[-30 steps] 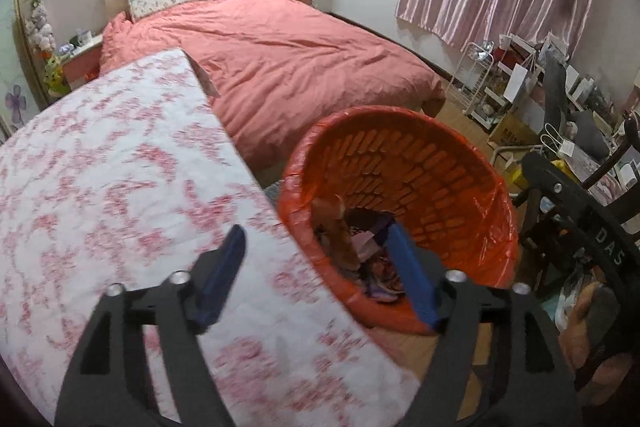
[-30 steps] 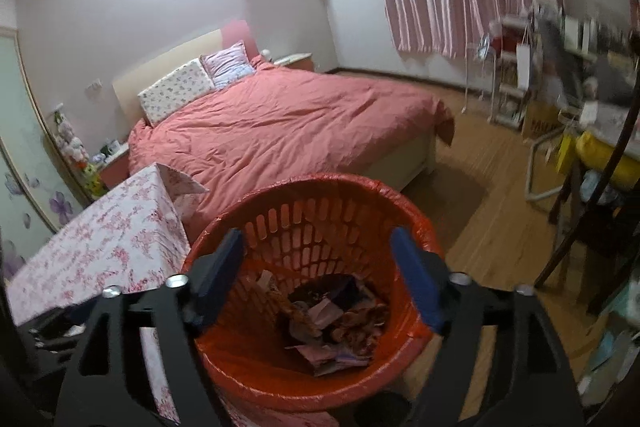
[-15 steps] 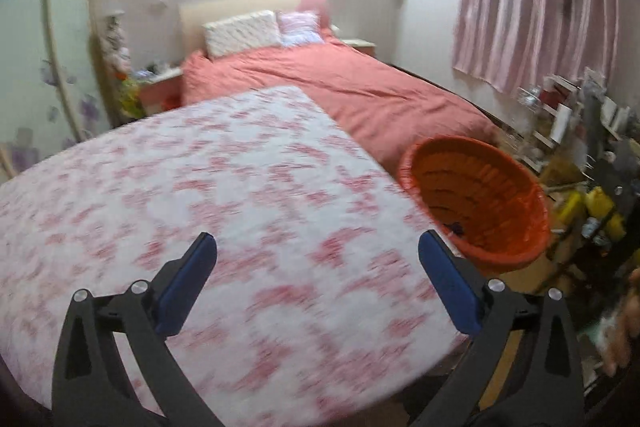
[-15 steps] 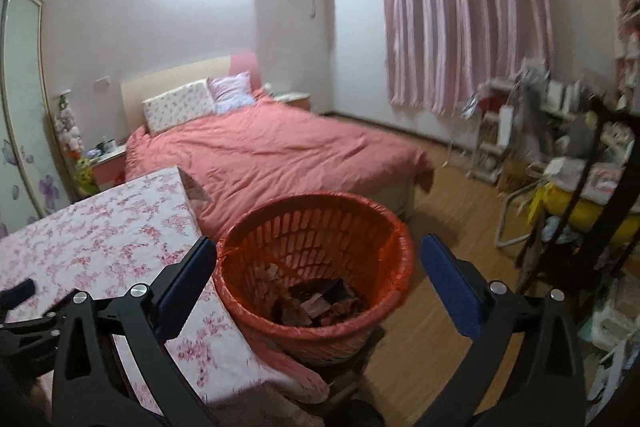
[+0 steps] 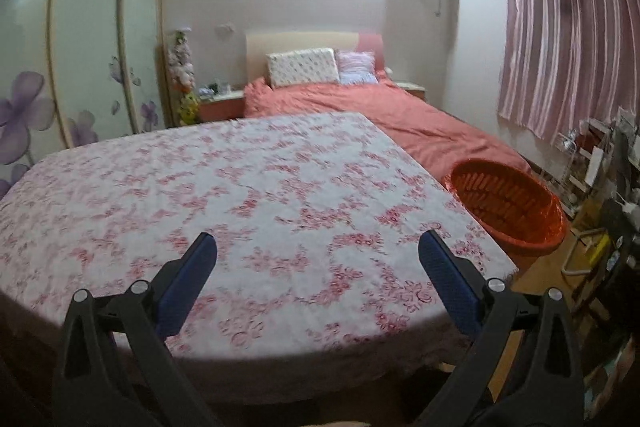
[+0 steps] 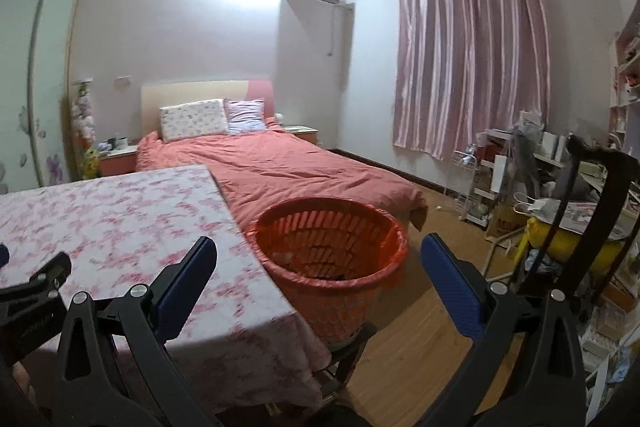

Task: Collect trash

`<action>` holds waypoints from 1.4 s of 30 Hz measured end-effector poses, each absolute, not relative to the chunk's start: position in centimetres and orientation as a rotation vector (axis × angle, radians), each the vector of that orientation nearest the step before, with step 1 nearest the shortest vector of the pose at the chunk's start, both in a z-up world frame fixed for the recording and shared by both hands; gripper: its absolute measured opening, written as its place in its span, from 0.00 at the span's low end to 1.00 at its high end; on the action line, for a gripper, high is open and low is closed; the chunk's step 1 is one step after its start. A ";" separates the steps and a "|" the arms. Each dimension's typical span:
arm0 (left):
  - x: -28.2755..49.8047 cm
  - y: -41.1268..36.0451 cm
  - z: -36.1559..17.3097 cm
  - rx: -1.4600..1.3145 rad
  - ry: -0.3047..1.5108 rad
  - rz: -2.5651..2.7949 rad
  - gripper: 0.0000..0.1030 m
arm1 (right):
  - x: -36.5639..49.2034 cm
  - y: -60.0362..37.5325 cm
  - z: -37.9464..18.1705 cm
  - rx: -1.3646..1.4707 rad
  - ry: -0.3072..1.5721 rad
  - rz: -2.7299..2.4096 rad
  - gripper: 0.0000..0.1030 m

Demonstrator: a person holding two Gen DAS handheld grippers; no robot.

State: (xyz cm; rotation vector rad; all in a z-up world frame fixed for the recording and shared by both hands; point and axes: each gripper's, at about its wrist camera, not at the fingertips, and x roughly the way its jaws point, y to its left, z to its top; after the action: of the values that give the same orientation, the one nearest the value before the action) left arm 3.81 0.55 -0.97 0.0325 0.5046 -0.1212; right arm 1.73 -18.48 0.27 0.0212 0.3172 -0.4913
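Note:
An orange mesh basket point(image 6: 332, 247) lined with an orange bag stands on a low stool beside the table; a little dark trash shows at its bottom. In the left wrist view the basket point(image 5: 508, 205) sits past the table's right edge. My left gripper point(image 5: 318, 267) hangs open over the near part of the floral tablecloth point(image 5: 240, 187), nothing between its blue pads. My right gripper point(image 6: 318, 267) is open too, held back from the basket, which lies between its fingers in the picture. The left gripper's black frame point(image 6: 32, 287) shows at the left edge of the right wrist view.
A bed with a coral duvet point(image 6: 288, 171) lies behind the table and basket. Sliding wardrobe doors point(image 5: 80, 47) fill the left wall. Cluttered shelves, a dark chair point(image 6: 592, 195) and a yellow bag point(image 6: 560, 239) crowd the right side. Wooden floor point(image 6: 420, 339) lies right of the basket.
Both grippers pulled back from over the basket and widened their jaws. The left view swung left onto the tablecloth; the basket now sits farther off in both views.

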 end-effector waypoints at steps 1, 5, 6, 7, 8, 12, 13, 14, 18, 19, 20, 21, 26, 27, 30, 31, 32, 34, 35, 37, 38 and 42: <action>3.3 0.8 -0.8 0.027 0.485 -0.113 0.96 | 1.7 -18.2 0.4 0.012 0.312 -0.488 0.98; 2.0 1.4 -0.6 0.024 0.444 -0.089 0.96 | 1.2 -18.3 0.7 0.029 0.306 -0.477 0.98; 1.9 1.4 -0.5 0.023 0.441 -0.087 0.96 | 1.2 -18.2 0.7 0.035 0.311 -0.475 0.98; 1.7 1.5 -0.5 0.021 0.437 -0.084 0.96 | 1.3 -18.4 0.8 0.046 0.322 -0.473 0.98; 1.4 1.6 -0.5 0.020 0.437 -0.084 0.96 | 1.1 -18.3 0.5 0.053 0.330 -0.472 0.98; 1.1 1.8 -0.6 0.008 0.439 -0.086 0.96 | 1.1 -18.3 -0.1 0.074 0.379 -0.472 0.98; 1.0 1.9 -0.6 0.007 0.440 -0.085 0.96 | 1.2 -18.3 -0.1 0.082 0.395 -0.471 0.98; 1.0 1.9 -0.7 0.006 0.442 -0.082 0.96 | 1.3 -18.4 -0.3 0.091 0.414 -0.469 0.98; 0.8 2.1 -0.9 -0.003 0.454 -0.082 0.96 | 1.3 -18.7 -0.9 0.111 0.467 -0.475 0.98; 0.8 2.1 -0.9 -0.007 0.456 -0.085 0.96 | 1.1 -18.6 -1.1 0.110 0.468 -0.479 0.98; 0.7 2.1 -0.9 -0.010 0.456 -0.088 0.96 | 1.0 -18.6 -1.1 0.109 0.466 -0.484 0.98; 0.7 2.1 -0.8 -0.013 0.456 -0.091 0.96 | 0.9 -18.5 -1.1 0.107 0.463 -0.488 0.98; 0.4 1.9 -0.6 -0.005 0.449 -0.070 0.96 | 0.5 -18.7 -0.8 0.098 0.462 -0.508 0.98; 0.4 1.8 -0.5 -0.003 0.450 -0.067 0.96 | 0.6 -18.8 -0.9 0.100 0.467 -0.507 0.98; 0.4 1.7 -0.6 0.001 0.459 -0.058 0.96 | 0.6 -19.0 -0.8 0.108 0.485 -0.500 0.98; 0.4 1.7 -0.6 0.002 0.463 -0.056 0.96 | 0.7 -19.0 -0.8 0.111 0.493 -0.496 0.98; 0.4 1.6 -0.7 0.001 0.468 -0.056 0.96 | 0.7 -19.1 -0.8 0.113 0.499 -0.492 0.98; 0.5 1.6 -0.7 -0.001 0.474 -0.057 0.96 | 0.7 -19.2 -1.0 0.120 0.514 -0.484 0.98; 0.5 1.6 -0.8 -0.002 0.478 -0.057 0.96 | 0.8 -19.3 -1.0 0.121 0.521 -0.482 0.98; 0.6 1.6 -0.8 -0.003 0.485 -0.058 0.96 | 0.8 -19.4 -1.1 0.127 0.532 -0.476 0.98; 0.6 1.6 -0.8 -0.004 0.489 -0.058 0.96 | 0.8 -19.4 -1.2 0.129 0.534 -0.474 0.98; 0.7 1.5 -0.9 -0.005 0.498 -0.062 0.96 | 0.7 -19.4 -1.1 0.129 0.534 -0.472 0.98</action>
State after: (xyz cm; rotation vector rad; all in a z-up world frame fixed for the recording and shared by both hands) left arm 0.66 1.46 -0.88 -0.0047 0.4977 -0.0616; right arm 0.72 -19.39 -1.14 0.1287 0.5336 -0.4724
